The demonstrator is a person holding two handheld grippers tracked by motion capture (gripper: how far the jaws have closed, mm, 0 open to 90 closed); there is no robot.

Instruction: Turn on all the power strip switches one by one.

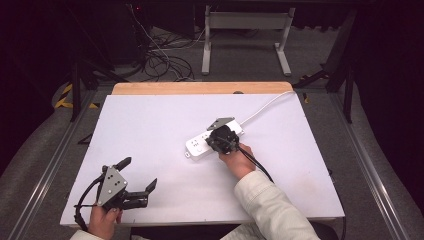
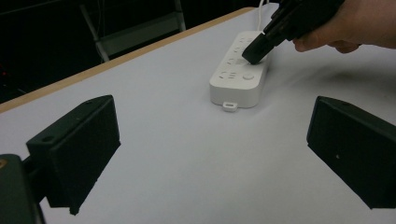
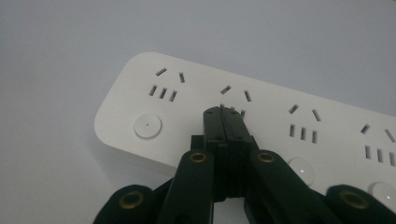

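Right tongs [image 3: 223,116]: clenched empty, tips on white power strip [image 3: 187,116].
Left tongs [image 1: 135,175]: released, low over tabletop [image 1: 150,125], well apart.

A white table top [image 1: 150,130] is seen from above, bordered along its far edge by a strip of pale wood [image 1: 200,88]; the same wooden edge [image 2: 116,63] is seen in the left gripper view, running across the upper left. Beyond the table, a white metal frame [image 1: 245,22] is set on the grey floor [image 1: 240,62]. A tangle of dark and white cables [image 1: 160,60] is spread to the left of it. Yellow-and-black tape [image 1: 65,97] is laid on the floor near the table's far left corner. Metal rails [image 1: 50,165] are run along both sides of the table.
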